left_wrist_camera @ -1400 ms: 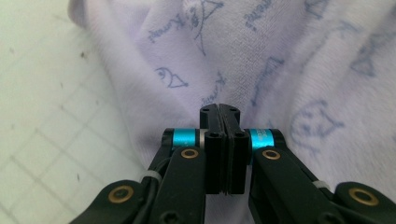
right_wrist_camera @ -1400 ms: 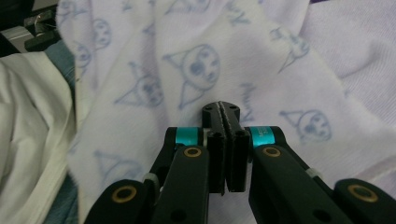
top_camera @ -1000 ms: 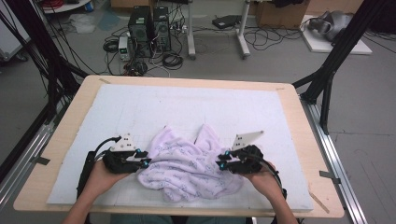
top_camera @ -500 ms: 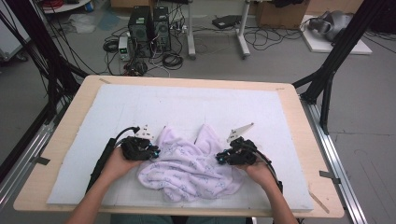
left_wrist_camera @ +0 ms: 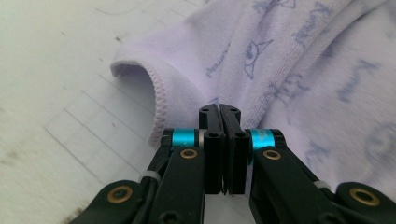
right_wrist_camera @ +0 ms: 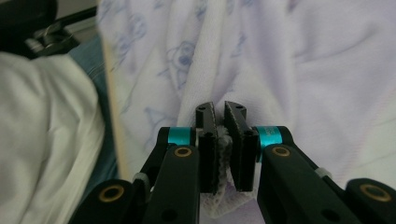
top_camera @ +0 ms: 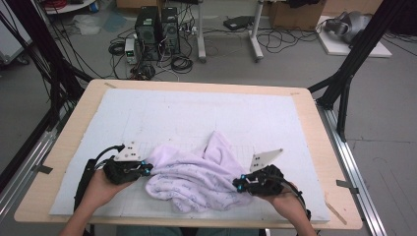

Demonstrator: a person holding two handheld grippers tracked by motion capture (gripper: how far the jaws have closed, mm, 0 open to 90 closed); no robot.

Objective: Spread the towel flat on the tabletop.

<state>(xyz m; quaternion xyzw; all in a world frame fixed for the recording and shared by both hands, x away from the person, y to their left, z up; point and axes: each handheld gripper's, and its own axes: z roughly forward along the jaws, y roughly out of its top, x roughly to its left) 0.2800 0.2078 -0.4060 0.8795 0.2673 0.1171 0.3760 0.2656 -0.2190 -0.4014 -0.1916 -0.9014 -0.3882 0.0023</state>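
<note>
Lilac cloth (top_camera: pixel 196 179) — both grippers clamped

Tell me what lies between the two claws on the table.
In the high view, the crumpled lilac garment spans the whole stretch between the left claw and the right claw; each claw has just closed on an edge of it.

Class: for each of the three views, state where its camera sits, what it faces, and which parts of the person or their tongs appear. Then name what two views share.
High view: above the person's side, looking forward and down at the table; both hands show.
Left gripper view: rides the left tongs, shut at the lilac garment.
Right gripper view: rides the right tongs, pinching its edge.
Shared: the garment.
</note>
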